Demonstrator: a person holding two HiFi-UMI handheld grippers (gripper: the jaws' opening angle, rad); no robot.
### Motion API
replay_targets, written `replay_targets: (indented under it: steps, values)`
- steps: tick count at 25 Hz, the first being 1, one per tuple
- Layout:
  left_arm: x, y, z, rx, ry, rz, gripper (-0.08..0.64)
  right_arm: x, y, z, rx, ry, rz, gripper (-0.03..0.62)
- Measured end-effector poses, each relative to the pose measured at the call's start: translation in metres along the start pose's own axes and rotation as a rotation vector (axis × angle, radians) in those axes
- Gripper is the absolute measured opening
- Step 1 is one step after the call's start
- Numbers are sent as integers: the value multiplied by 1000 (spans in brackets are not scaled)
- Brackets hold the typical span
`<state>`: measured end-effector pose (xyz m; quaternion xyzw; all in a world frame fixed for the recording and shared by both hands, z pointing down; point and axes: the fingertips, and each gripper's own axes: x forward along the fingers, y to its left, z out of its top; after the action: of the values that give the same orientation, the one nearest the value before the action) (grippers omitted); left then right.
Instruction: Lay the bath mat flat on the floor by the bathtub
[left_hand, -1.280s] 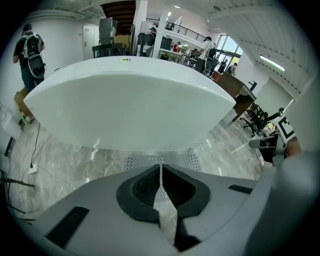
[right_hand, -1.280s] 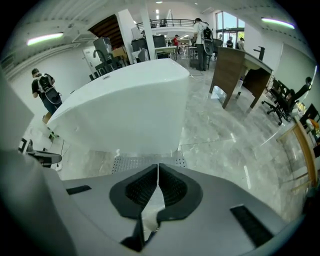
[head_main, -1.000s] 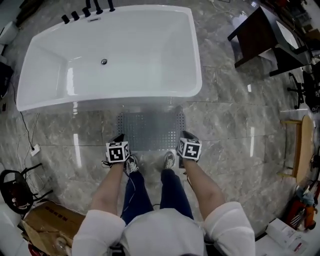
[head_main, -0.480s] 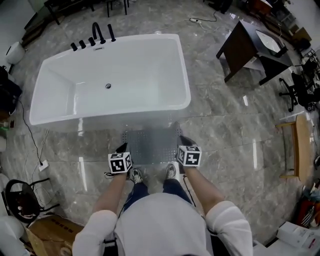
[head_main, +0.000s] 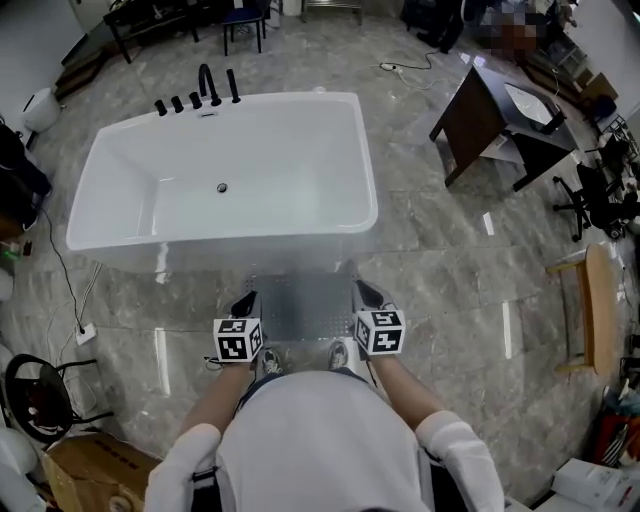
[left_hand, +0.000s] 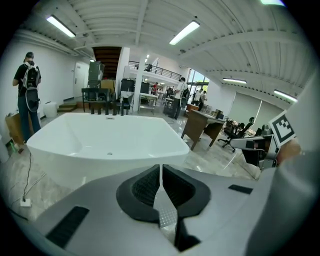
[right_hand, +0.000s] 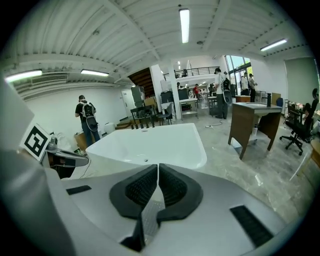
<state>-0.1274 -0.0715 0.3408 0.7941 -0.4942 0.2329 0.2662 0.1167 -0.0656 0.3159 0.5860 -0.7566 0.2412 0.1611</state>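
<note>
You've got the mat (head_main: 305, 300) by its two near corners. Your L gripper (head_main: 245, 302) is closed tight on the left corner & your R gripper (head_main: 366, 293) is closed tight on the right one. In each gripper view a thin dotty bit of mat is squeezed between the black pads, w/ no gap.

The mat is about where it should be. It's on the side of the tub (head_main: 250, 160) nearest you, near the middle of that side, pulled wide between your two hands. I see no folds or twists from the head view. Its far edge is right by the foot of the tub, but I can't tell if that edge is on the floor (head_main: 450, 270) or hanging just above it.

Done so far: mat picked up, spread wide, lined up w/ the tub. I'd say you're most of the way there.

Left to do: I think the near edge is up in the air in your grippers, so the mat isn't flat yet. Bring both hands down together, set the near edge on the floor, then let go w/ both. Your shoes (head_main: 270, 362) are just by that near edge, so mind you don't lay it on your toes.
</note>
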Motion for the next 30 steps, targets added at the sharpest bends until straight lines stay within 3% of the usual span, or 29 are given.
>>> replay_targets:
  steps: [5,12,23,30]
  values:
    - [-18,-6,19,15,-69,-7,44,-20,12,28,44,-81,28,37]
    - [-42,-16,53,-58,-167,-54,44,-40,20,58,82,-154,58,37]
    - [-80,-33,103,-91,-314,-127,44,-82,26,100,-53,-244,53,37]
    - [-101,-40,136,30,-396,-128,44,-94,38,134,-107,-318,95,37]
